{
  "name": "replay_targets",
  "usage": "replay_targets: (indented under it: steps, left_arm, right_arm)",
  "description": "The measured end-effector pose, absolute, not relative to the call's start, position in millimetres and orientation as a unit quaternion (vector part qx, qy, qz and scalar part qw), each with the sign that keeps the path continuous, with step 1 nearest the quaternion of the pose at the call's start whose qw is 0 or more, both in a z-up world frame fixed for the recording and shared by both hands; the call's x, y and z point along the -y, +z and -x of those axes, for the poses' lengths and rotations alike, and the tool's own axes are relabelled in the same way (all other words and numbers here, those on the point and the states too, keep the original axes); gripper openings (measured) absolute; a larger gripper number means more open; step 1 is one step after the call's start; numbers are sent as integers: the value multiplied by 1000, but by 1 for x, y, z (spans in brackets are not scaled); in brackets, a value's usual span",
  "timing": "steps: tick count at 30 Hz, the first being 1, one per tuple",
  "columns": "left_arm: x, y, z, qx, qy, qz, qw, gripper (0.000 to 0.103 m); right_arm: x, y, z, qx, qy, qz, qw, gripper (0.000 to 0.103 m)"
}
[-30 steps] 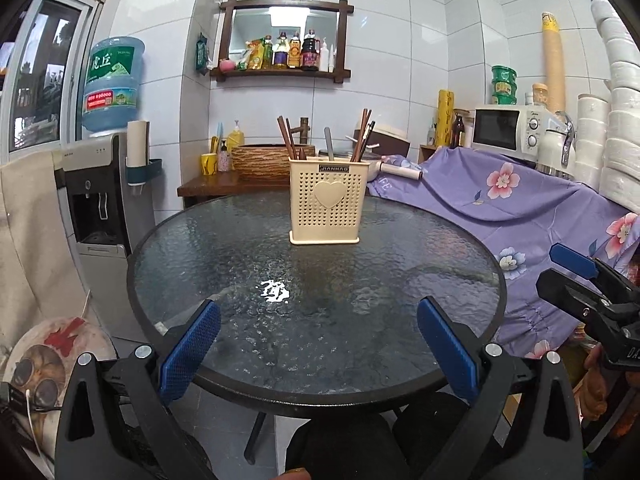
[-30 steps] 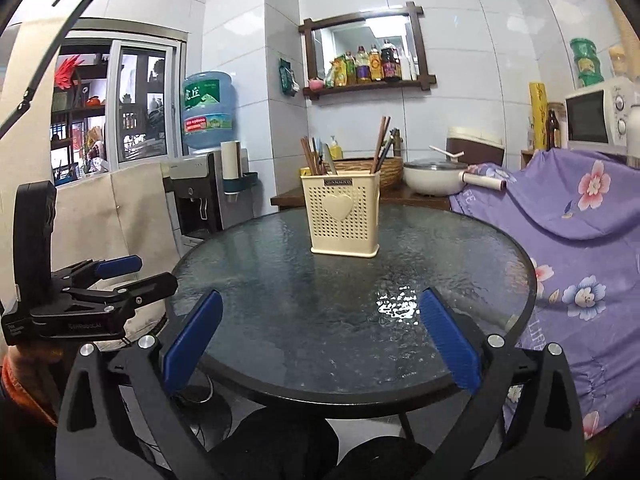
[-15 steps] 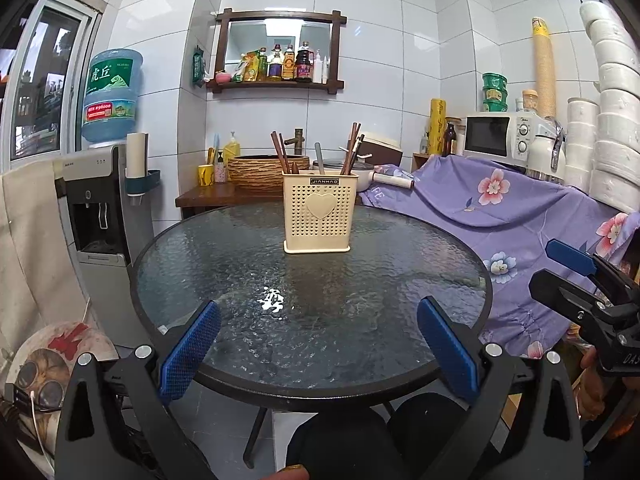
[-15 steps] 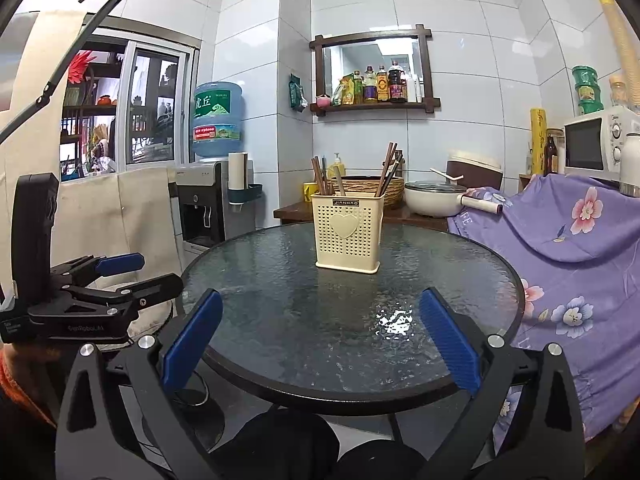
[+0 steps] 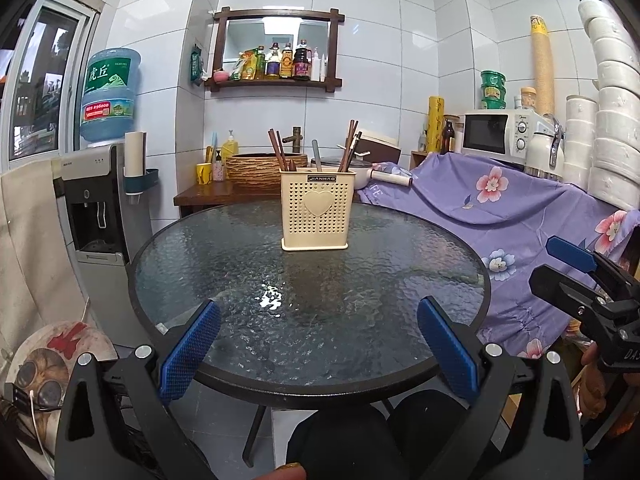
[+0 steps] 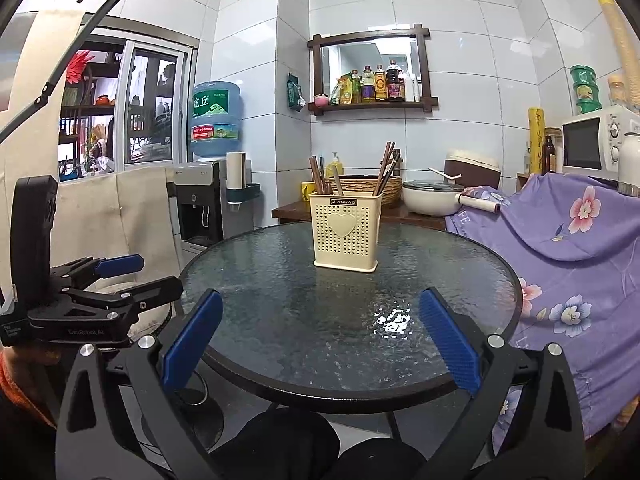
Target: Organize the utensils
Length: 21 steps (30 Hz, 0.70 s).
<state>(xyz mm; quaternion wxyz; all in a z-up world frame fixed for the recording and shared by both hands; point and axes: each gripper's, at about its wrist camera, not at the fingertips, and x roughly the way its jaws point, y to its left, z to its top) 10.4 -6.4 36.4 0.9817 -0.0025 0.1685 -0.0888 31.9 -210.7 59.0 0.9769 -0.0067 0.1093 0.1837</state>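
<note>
A cream perforated utensil holder (image 5: 317, 211) with a heart on its front stands upright on the far side of the round glass table (image 5: 224, 264). It also shows in the right wrist view (image 6: 346, 231). Brown chopsticks (image 5: 349, 145) and a grey-handled utensil (image 5: 316, 156) stand in it. My left gripper (image 5: 318, 334) is open and empty, held off the table's near edge. My right gripper (image 6: 320, 330) is open and empty, also off the near edge. Each gripper shows in the other's view: the right one (image 5: 560, 264) and the left one (image 6: 156, 274).
A water dispenser (image 5: 96, 200) stands left of the table. A purple flowered cloth (image 5: 500, 208) covers furniture at the right, with a microwave (image 5: 500, 136) and stacked white bowls (image 5: 612, 120) above. A wooden side table with a basket (image 5: 260, 168) and a pot (image 6: 432, 196) stands behind.
Both grippers have drawn back from the table and risen a little, so the table and holder look smaller and farther. Both stay open and empty.
</note>
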Motion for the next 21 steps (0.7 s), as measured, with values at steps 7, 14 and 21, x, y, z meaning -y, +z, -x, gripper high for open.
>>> replay_targets:
  steps: [7, 14, 21]
  left_arm:
    - [6, 36, -12, -170, -89, 6, 981, 97]
    - [5, 35, -12, -173, -92, 10, 981, 97]
    - [5, 34, -11, -171, -89, 12, 981, 97]
  right_arm:
    - [211, 57, -31, -112, 183, 5, 977, 97]
    - [210, 56, -32, -115, 183, 7, 976, 97]
    - [211, 56, -32, -117, 180, 7, 977, 97]
